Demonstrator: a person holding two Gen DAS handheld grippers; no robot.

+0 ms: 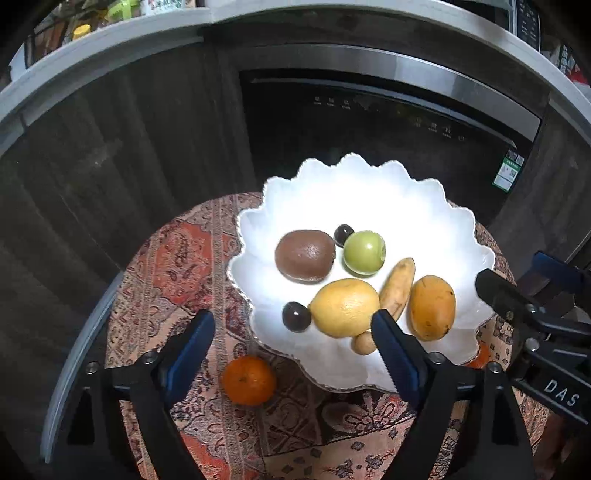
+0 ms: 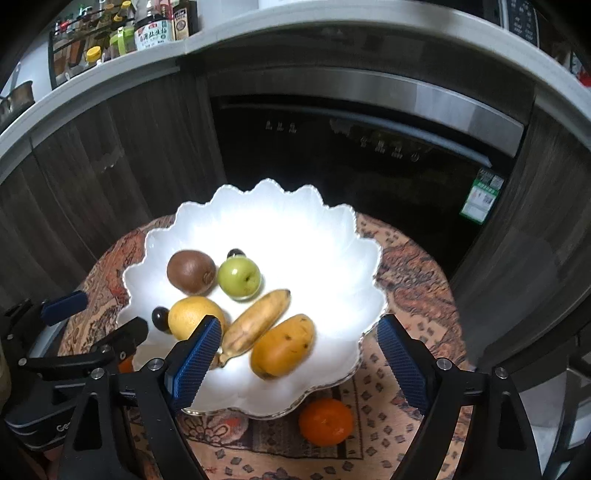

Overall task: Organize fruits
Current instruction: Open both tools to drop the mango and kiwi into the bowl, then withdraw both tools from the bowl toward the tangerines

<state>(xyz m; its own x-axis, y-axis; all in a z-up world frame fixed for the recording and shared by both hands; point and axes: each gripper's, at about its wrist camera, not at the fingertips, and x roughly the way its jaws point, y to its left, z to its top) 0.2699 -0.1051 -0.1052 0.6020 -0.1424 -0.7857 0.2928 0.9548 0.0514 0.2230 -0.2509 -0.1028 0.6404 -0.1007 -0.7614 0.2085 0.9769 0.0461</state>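
A white scalloped bowl [image 1: 369, 192] [image 2: 280, 221] on a round table holds a kiwi [image 1: 305, 255] [image 2: 191, 272], a green apple [image 1: 364, 252] [image 2: 239, 277], a lemon [image 1: 344, 307] [image 2: 192, 317], a small banana [image 1: 398, 288] [image 2: 258, 322], a mango [image 1: 432, 307] [image 2: 283, 345], two dark grapes [image 1: 296, 316] and a small round tan fruit [image 1: 363, 343]. One orange tangerine [image 1: 249, 380] lies on the cloth left of the bowl, another [image 2: 325, 421] in front of it. My left gripper [image 1: 293, 341] is open and empty above the bowl's near rim. My right gripper [image 2: 299, 350] is open and empty over the mango.
The table carries a patterned red cloth [image 1: 177, 258] [image 2: 413, 266]. Behind it stand dark wood cabinets and a black built-in appliance [image 1: 369, 122]. A counter with bottles [image 2: 147, 29] runs above. The right gripper's body [image 1: 535, 317] shows beside the bowl's right rim.
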